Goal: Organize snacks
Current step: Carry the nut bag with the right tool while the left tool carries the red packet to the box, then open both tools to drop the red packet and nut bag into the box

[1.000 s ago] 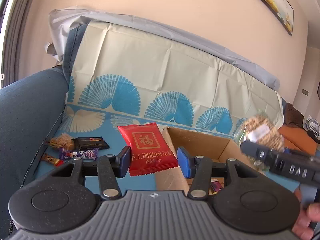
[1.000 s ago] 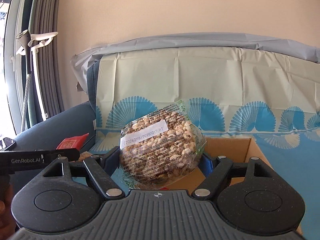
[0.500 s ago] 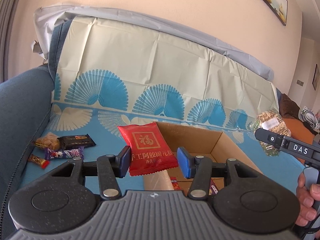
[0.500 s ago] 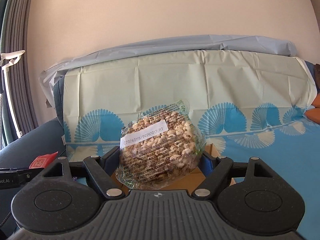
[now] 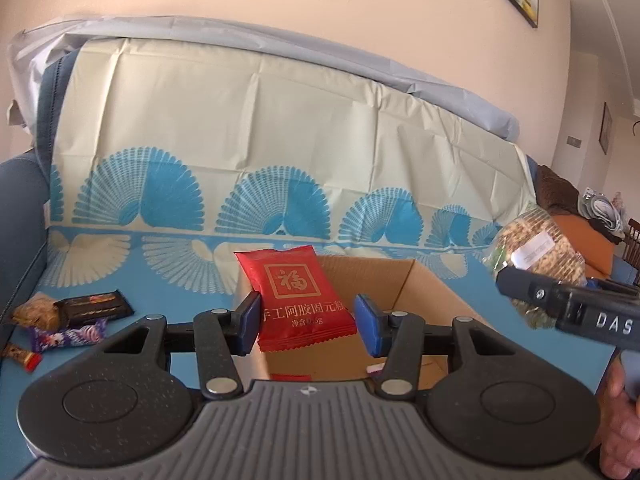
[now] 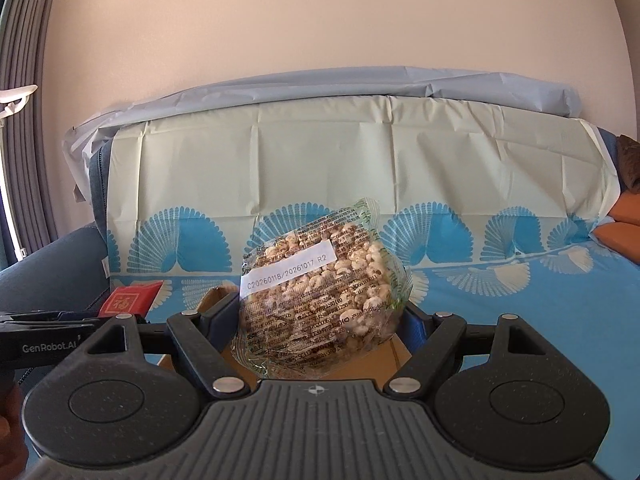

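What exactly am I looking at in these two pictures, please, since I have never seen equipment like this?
A person holds a two-finger gripper in each hand; a camera on each looks along its fingers. The left gripper grips a red snack packet. The right gripper grips a clear bag of puffed snacks. Both hover by an open cardboard box standing on a sofa cover with blue fans. A few small wrapped snacks lie on the cover to the left.
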